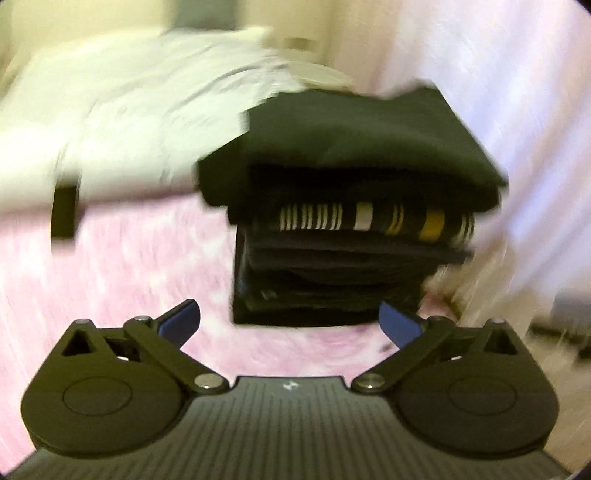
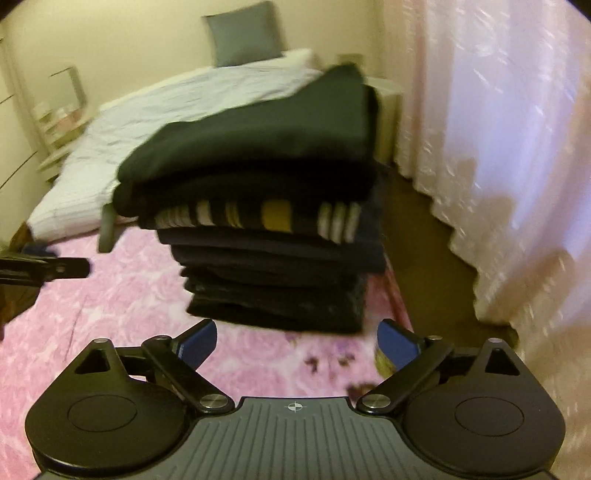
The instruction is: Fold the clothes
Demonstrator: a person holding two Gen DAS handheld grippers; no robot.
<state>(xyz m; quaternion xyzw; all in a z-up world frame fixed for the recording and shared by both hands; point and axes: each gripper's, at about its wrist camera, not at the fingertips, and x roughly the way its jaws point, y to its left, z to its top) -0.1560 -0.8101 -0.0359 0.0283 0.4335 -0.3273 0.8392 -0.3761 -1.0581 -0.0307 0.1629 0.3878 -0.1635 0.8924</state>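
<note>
Now both the left gripper (image 1: 290, 325) and right gripper (image 2: 297, 341) are gaping empty beside the pile of clothes (image 1: 343, 206); a nudge risks toppling it.

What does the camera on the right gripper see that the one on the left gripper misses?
Only the right view shows the grey pillow against the wall, the shelves beside the bed, and the left gripper's tip at its edge. Only the left view shows a dark block at the bed's edge; it is too blurred to name. Both show the stack of folded clothes with its striped layer, the pink cover, the white bed, and open blue-padded jaws holding nothing.
</note>
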